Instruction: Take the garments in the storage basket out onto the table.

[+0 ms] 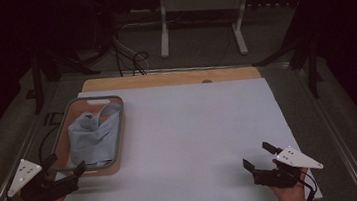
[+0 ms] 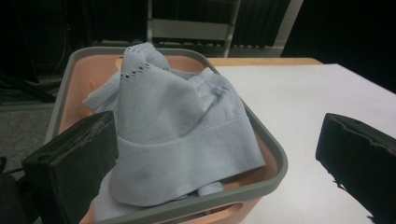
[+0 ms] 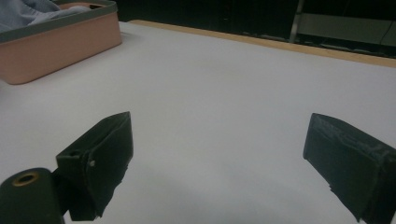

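A pink basket with a grey rim [image 1: 119, 118] [image 2: 275, 158] [image 3: 56, 44] stands at the left of the white table sheet [image 1: 195, 139]. Crumpled pale-blue cloth [image 1: 92, 134] [image 2: 173, 126] fills it and hangs a little over the near rim. My left gripper [image 1: 65, 163] [image 2: 219, 154] is open at the basket's near end, its jaws wide apart and level with the rim, with nothing between them. My right gripper [image 1: 257, 155] [image 3: 219, 163] is open over bare sheet near the front right corner, far from the basket.
A wooden strip [image 1: 169, 78] edges the far side of the sheet. Beyond the table stand a white metal frame [image 1: 202, 12] and loose cables [image 1: 131, 55] on the floor. The sheet spreads bare between the basket and my right gripper.
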Motion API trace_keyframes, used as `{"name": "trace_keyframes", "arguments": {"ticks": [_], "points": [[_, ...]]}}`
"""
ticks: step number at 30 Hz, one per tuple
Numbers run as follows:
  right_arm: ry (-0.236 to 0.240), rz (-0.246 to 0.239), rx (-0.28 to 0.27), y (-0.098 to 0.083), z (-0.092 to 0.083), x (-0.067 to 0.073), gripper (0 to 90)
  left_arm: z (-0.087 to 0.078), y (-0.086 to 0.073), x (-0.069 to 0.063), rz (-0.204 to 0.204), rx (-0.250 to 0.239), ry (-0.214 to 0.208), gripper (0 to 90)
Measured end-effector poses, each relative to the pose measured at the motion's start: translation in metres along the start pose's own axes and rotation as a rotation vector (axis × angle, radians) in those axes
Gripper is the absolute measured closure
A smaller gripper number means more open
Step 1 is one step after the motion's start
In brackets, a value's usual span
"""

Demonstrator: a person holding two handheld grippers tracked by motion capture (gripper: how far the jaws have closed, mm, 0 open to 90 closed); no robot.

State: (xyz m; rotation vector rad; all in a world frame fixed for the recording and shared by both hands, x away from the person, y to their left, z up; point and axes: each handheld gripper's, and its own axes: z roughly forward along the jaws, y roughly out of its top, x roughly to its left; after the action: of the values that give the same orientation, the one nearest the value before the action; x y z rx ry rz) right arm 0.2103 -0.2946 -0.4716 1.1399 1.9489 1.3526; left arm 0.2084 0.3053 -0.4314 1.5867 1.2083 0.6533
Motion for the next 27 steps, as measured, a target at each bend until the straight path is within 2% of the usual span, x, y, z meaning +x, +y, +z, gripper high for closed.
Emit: {"name": "trace_keyframes", "arguments": {"ticks": [6, 12, 18, 27], "points": [[0.001, 0.003, 0.001, 0.000, 0.000, 0.000, 8.6, 0.005, 0.008, -0.001, 0.026, 0.027, 0.014, 0.5], [0.001, 0.011, 0.001, 0.000, -0.001, -0.001, 8.7, 0.012, 0.016, 0.002, 0.047, 0.074, 0.044, 0.5], [0.002, 0.011, 0.003, 0.000, 0.000, -0.001, 8.6, 0.024, 0.025, 0.003, 0.085, 0.128, 0.053, 0.5], [0.004, 0.013, -0.002, 0.000, -0.001, -0.001, 8.6, 0.036, 0.030, 0.005, 0.090, 0.167, 0.065, 0.5]]}}
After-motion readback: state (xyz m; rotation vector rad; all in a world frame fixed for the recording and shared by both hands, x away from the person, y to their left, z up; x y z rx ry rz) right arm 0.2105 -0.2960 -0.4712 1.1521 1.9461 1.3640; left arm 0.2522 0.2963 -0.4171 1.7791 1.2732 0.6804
